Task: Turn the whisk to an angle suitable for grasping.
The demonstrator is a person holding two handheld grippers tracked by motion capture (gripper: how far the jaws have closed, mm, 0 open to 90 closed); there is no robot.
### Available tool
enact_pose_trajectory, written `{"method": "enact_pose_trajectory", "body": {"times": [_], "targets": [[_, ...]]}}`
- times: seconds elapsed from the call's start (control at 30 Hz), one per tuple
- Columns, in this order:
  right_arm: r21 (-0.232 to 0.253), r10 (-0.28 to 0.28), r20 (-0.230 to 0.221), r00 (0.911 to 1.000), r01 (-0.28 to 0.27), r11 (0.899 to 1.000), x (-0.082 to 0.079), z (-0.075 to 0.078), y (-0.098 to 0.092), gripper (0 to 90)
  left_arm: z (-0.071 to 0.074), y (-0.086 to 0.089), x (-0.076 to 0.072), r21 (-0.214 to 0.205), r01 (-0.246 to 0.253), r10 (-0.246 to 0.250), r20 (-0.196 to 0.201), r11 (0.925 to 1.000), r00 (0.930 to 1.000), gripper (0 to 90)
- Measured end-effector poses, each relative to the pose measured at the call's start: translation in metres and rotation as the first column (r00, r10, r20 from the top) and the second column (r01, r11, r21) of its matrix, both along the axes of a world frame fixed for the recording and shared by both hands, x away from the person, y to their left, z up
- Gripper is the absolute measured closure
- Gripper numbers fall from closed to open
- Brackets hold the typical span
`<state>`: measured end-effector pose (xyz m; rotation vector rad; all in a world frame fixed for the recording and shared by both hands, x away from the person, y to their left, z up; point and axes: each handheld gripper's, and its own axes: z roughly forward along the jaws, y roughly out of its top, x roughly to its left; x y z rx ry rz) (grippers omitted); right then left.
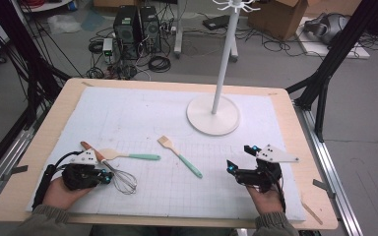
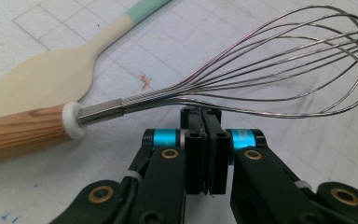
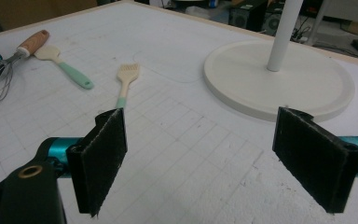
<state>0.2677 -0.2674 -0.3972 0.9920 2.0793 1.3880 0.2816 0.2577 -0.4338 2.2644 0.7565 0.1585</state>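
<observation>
High view: 2 grippers, 3 utensils, 1 stand on the white grid mat [image 1: 128, 118]; left gripper [image 1: 109, 178] is lying low at the near-left, tips right beside the whisk [image 1: 120, 178]; 1 whisk, wooden handle pointing up-left, wire head toward the mat's middle; 1 spatula [image 1: 128, 156] w/ mint handle is sitting just behind the whisk; 1 pastry brush [image 1: 179, 156] w/ mint handle is resting near the centre; 1 white stand [image 1: 213, 114] w/ round base is standing at the far right; right gripper [image 1: 239, 158] is hovering near-right, well apart from every utensil.

Left gripper view: jaws are pressing flat together, clenched on nothing; whisk wires [image 2: 270, 70] are passing just beyond the tips; wooden handle and spatula blade [image 2: 42, 81] are sitting at left.

Right gripper view: 2 pads are standing wide apart, released, nothing between; brush [image 3: 126, 79], spatula [image 3: 67, 67], whisk [image 3: 9, 65] and stand base [image 3: 279, 81] are lying ahead.
</observation>
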Motion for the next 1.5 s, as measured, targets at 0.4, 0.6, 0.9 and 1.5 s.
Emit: {"method": "enact_pose_trajectory", "body": {"times": [0.4, 0.6, 0.9, 1.5], "targets": [[0.004, -0.003, -0.004, 1.0000, 0.003, 1.000, 0.000, 0.000, 0.000, 16.4, 0.004, -0.014, 0.009, -0.018, 0.006, -0.006, 0.003, 0.9998, 1.0000, 86.6], [0.004, -0.001, -0.002, 1.0000, 0.001, 1.000, 0.000, 0.000, -0.001, 16.4, 0.003, -0.020, 0.014, -0.018, 0.011, -0.010, 0.005, 0.9998, 0.9999, 86.5], [0.004, -0.003, 0.001, 1.0000, 0.003, 1.000, 0.000, 0.000, -0.002, 16.4, 0.005, -0.028, 0.020, -0.023, 0.013, -0.013, 0.011, 0.9996, 0.9999, 85.9], [0.001, 0.000, -0.004, 1.0000, 0.000, 1.000, 0.001, -0.001, 0.000, 16.4, 0.026, -0.005, 0.028, -0.031, 0.000, 0.001, 0.054, 0.9995, 0.9985, 89.5]]}}
